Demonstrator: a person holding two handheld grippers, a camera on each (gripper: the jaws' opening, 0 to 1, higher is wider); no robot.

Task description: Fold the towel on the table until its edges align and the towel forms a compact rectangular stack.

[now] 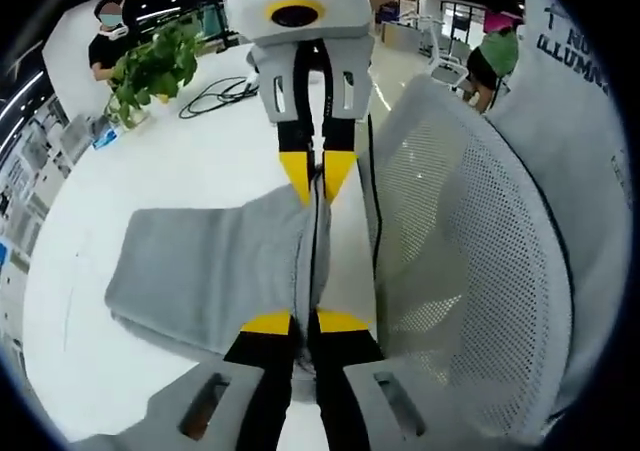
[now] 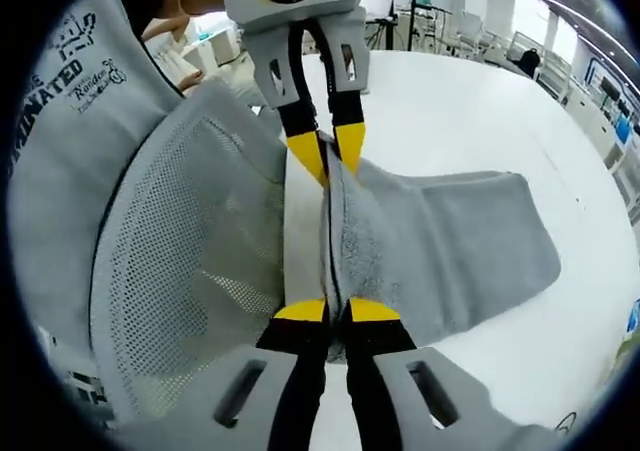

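Observation:
A grey towel (image 1: 210, 271) lies partly on the white table (image 1: 200, 161), with one edge lifted and pulled taut between both grippers. My left gripper (image 1: 305, 323) is shut on the near end of that edge. Facing it from above, my right gripper (image 1: 318, 176) is shut on the far end. In the right gripper view the towel (image 2: 440, 241) spreads to the right over the table (image 2: 450, 111). There my right gripper (image 2: 337, 311) pinches the edge at the bottom, and the left gripper (image 2: 328, 151) pinches it at the top.
A grey mesh chair back (image 1: 460, 271) (image 2: 190, 261) stands close beside the held edge. A person's grey printed shirt (image 1: 570, 81) (image 2: 70, 101) is behind it. A potted plant (image 1: 150, 71) and a black cable (image 1: 215, 96) sit on the table's far part.

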